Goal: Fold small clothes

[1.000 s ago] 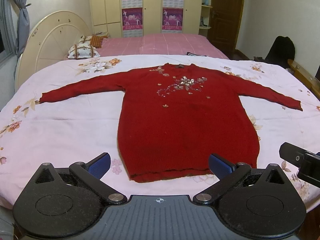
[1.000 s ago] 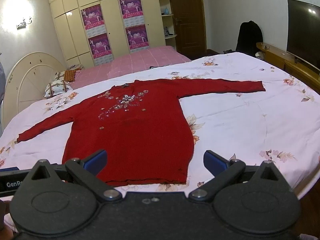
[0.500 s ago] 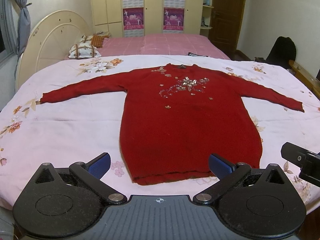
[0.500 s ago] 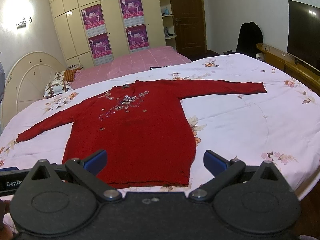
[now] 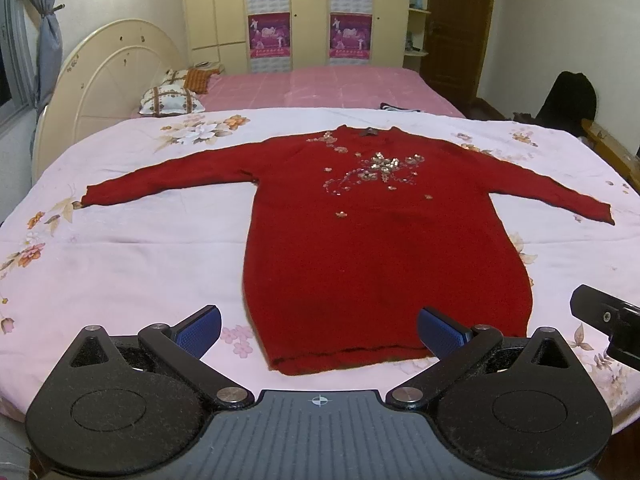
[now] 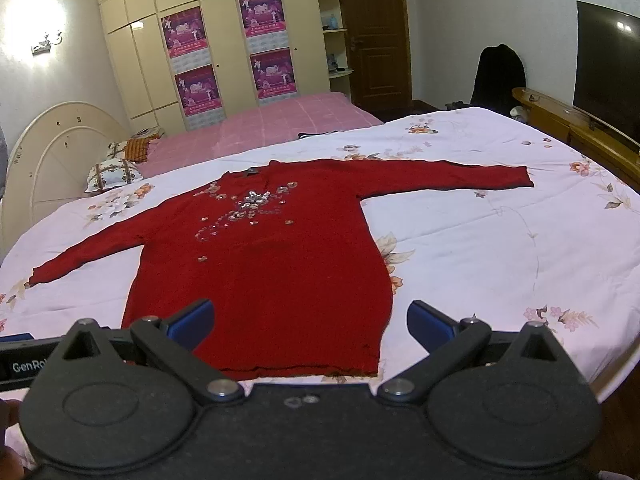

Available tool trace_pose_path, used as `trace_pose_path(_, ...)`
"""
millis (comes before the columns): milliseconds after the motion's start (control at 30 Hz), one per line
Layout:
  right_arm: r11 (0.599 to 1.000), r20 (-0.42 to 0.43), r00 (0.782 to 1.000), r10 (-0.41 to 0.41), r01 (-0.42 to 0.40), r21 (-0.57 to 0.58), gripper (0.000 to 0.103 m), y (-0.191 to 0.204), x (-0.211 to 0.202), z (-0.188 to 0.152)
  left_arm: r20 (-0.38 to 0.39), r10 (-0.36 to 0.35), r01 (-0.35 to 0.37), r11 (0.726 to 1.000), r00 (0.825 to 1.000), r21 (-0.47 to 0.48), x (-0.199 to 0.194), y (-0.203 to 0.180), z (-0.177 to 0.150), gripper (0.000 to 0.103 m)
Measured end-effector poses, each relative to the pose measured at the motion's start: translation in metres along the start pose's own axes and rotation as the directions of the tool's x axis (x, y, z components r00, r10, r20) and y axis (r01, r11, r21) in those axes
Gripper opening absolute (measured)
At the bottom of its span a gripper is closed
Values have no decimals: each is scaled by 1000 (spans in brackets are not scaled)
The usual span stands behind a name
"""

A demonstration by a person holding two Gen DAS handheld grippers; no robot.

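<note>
A bed (image 5: 120, 264) (image 6: 500, 240) is covered by a pale pink sheet printed with scattered flowers. A red knitted sweater (image 5: 380, 248) (image 6: 272, 264) is laid flat on it, front up, with both sleeves spread out to the sides and the hem turned toward the near edge. Sequin flowers (image 5: 380, 168) (image 6: 250, 204) are sewn across its chest. The sheet around the sweater is seen lightly creased.
</note>
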State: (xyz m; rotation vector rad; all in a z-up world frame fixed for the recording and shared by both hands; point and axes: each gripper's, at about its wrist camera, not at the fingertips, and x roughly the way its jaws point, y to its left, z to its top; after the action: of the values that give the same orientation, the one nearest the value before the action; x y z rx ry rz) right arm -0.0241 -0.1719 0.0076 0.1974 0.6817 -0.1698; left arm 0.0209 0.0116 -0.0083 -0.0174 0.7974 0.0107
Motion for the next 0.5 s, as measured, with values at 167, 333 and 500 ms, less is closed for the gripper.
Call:
trace_pose_path(167, 1000, 40, 999, -7, 7, -7, 102, -3, 6, 1, -14, 21, -21, 1000, 1000, 16, 4, -3, 0, 103)
trace_pose_path(333, 1000, 25, 1000, -10, 10, 2, 102, -7, 12, 2, -42, 34, -33, 999, 999, 25, 10, -6, 2, 103)
trace_pose_path(500, 1000, 28, 1000, -8, 8, 7, 102, -8, 16, 4, -35, 33, -32, 999, 999, 21, 16, -8, 4, 103)
